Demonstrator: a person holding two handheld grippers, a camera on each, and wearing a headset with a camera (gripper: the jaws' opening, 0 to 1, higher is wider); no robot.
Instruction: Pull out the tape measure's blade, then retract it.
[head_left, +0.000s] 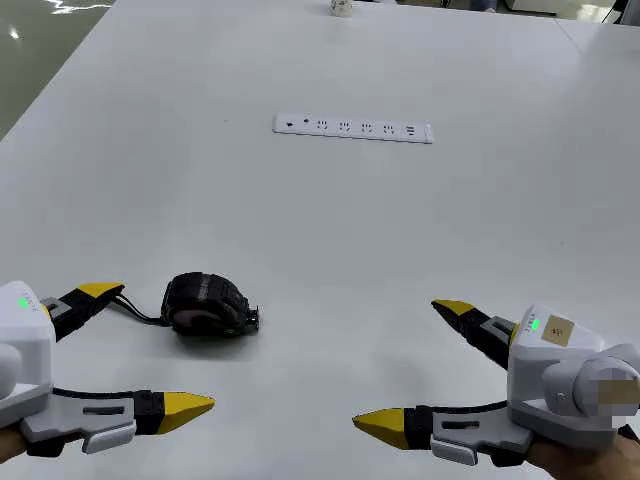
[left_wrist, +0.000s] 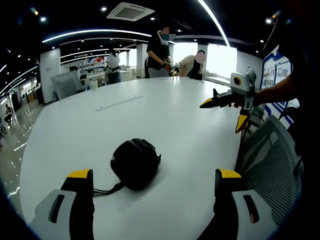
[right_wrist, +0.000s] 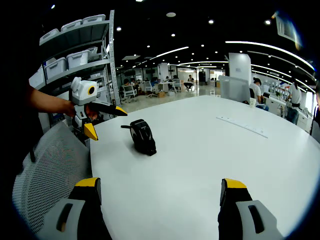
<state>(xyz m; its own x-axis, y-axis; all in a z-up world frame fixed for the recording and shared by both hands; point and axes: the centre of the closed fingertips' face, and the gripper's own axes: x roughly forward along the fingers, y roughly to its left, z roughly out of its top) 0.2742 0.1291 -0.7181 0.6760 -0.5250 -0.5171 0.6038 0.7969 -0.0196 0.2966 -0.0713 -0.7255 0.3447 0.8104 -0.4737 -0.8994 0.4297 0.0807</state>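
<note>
A black tape measure (head_left: 208, 305) lies on the white table (head_left: 330, 230), its blade tucked in the case and its thin black strap trailing left. My left gripper (head_left: 150, 348) stands open just left of it, with the strap near its far fingertip. From the left gripper view the tape measure (left_wrist: 135, 162) sits just ahead of and between the spread jaws of that gripper (left_wrist: 154, 173). My right gripper (head_left: 410, 365) is open too, well to the right and holding nothing. In the right gripper view the tape measure (right_wrist: 142, 136) lies ahead on the left, beyond that gripper (right_wrist: 160, 183).
A white power strip (head_left: 352, 128) lies flat farther back on the table. A small white object (head_left: 341, 7) sits at the far edge. A grey mesh chair (left_wrist: 272, 160) stands at the near table edge. People stand at the far end (left_wrist: 162, 55).
</note>
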